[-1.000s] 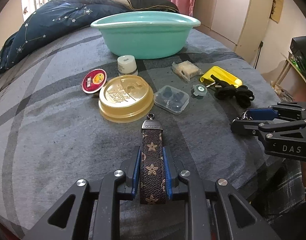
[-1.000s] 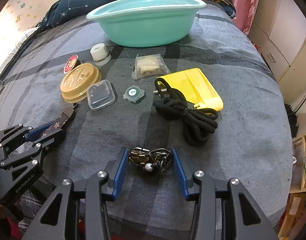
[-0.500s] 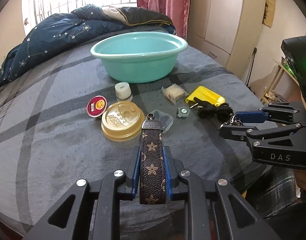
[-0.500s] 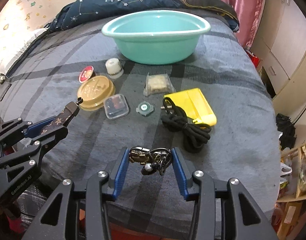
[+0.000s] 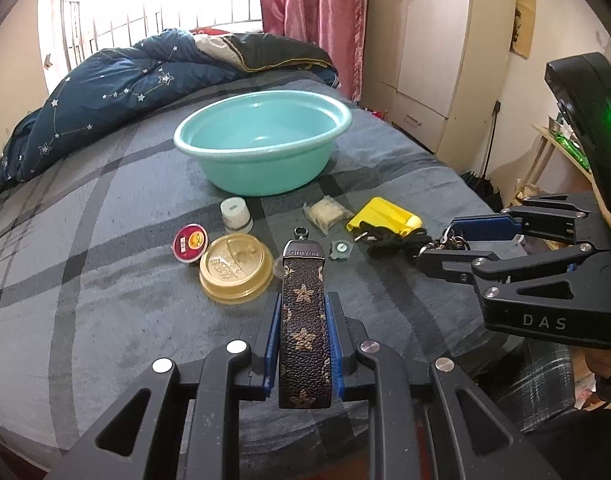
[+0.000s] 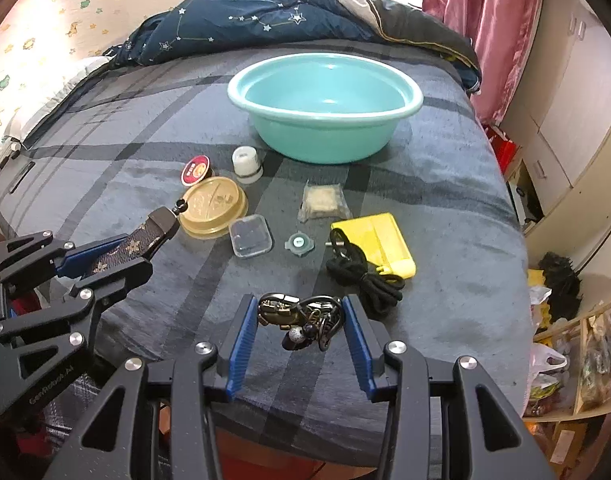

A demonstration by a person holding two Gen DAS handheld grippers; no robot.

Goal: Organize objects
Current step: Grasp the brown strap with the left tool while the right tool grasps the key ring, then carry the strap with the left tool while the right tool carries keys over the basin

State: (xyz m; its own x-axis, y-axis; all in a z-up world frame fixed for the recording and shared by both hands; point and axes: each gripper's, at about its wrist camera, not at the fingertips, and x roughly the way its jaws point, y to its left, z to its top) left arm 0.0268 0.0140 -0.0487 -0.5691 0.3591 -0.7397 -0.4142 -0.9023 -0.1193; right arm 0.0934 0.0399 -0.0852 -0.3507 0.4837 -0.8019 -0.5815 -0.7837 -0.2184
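Note:
My left gripper (image 5: 303, 308) is shut on a brown star-patterned key strap (image 5: 303, 320), held above the bed's near edge; it also shows in the right wrist view (image 6: 117, 248). My right gripper (image 6: 299, 316) is shut on a bunch of metal keys and charms (image 6: 301, 316), raised above the bed; it shows in the left wrist view (image 5: 445, 242). An empty teal basin (image 6: 325, 100) stands farther back on the grey bed (image 6: 105, 128).
On the bed lie a gold lid (image 6: 213, 206), a red round tin (image 6: 195, 168), a small white jar (image 6: 246, 163), a clear plastic case (image 6: 250, 236), a small round tag (image 6: 299, 243), a bagged item (image 6: 321, 200), a yellow case (image 6: 375, 240) with black cord (image 6: 365, 276). A blue quilt (image 6: 245, 16) lies behind.
Both grippers have risen and drawn back from the bed, each carrying its object. The items on the bed look smaller and farther off.

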